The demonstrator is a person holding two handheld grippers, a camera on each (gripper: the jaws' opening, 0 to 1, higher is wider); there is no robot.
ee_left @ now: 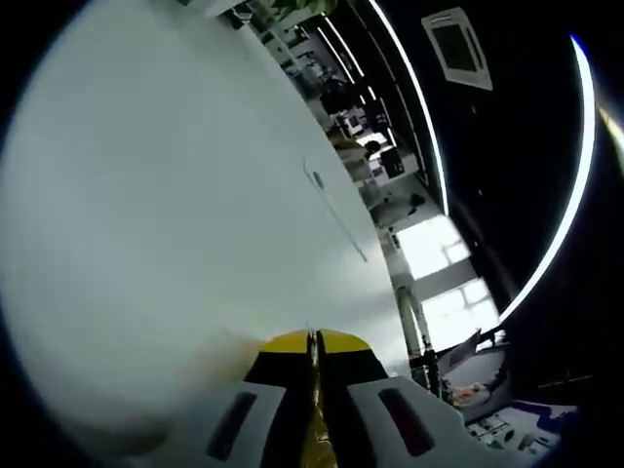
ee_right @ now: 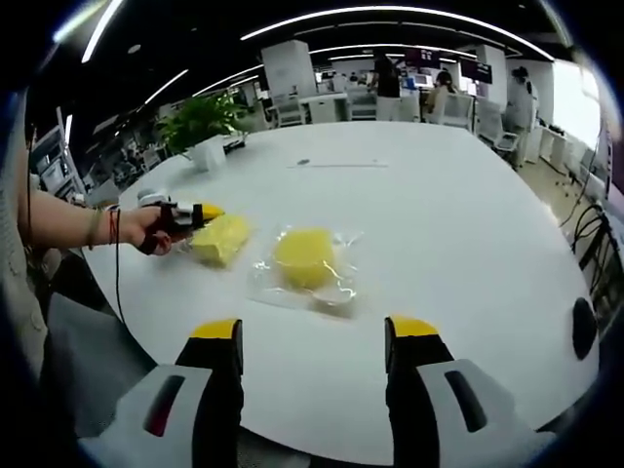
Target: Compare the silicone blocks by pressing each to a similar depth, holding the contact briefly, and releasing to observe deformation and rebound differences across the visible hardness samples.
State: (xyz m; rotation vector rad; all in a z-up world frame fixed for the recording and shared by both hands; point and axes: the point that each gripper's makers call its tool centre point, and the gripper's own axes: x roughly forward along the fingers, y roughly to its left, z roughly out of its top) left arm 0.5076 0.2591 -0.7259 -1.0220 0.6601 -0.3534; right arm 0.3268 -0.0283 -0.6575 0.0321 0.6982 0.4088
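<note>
In the left gripper view the left tool (ee_left: 314, 353) has its yellow-tipped jaws brought together, only a thin seam between them, with nothing visible in that seam. Beyond the tips lies the white counter (ee_left: 175, 195), seen steeply rolled.

In the right gripper view the right tool (ee_right: 312, 336) stands wide apart and empty, hovering over the counter's near edge. Past it lies a round yellow silicone block (ee_right: 304, 257) inside a clear wrapper (ee_right: 336, 288), and just to its left a squarer yellow block (ee_right: 220, 238). The left tool, held in a hand (ee_right: 146, 229), has its tip touching that squarer block's edge. A potted plant (ee_right: 200, 122) stands further back.

The step in hand looks like pressing the squarer block. To do it well, I judge the closed tip should bear straight down near the block's middle rather than its edge, so it does not slide or tip; pause, then lift cleanly. The wrapper on the round block may slip when its turn comes.
</note>
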